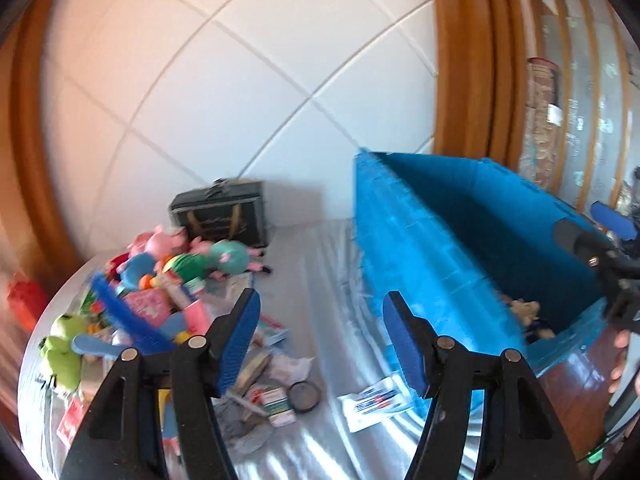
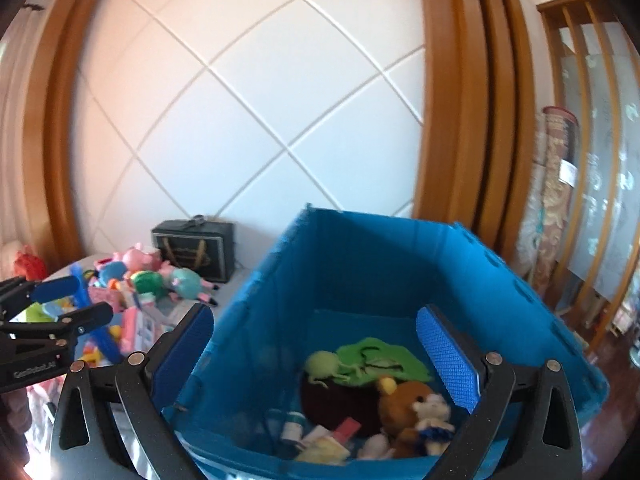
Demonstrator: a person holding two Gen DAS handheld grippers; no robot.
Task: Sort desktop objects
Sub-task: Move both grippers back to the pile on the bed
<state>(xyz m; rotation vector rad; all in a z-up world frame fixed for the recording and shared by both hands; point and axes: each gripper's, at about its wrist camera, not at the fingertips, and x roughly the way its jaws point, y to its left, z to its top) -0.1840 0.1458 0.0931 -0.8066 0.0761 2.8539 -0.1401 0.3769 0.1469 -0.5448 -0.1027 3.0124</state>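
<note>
One blue plastic crate [image 2: 360, 264] at the table's right edge. One dark box-shaped bag [image 1: 222, 216] at the far edge of the table [image 1: 320, 248]. Two pink pig plush toys [image 1: 160, 240] visible in the pile at the left edge (more may lie buried). One green frog plush [image 1: 62, 344] at the near-left corner. One round black lid [image 1: 304, 396]. Inside the crate, one brown bear plush [image 2: 404, 404] and one green plush [image 2: 372, 360].

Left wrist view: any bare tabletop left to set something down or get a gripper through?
Bare strip of table runs between the toy pile and the blue bin, back to the dark case. Near end narrows: round lid and a leaflet lie there. Left of the strip is packed.
</note>
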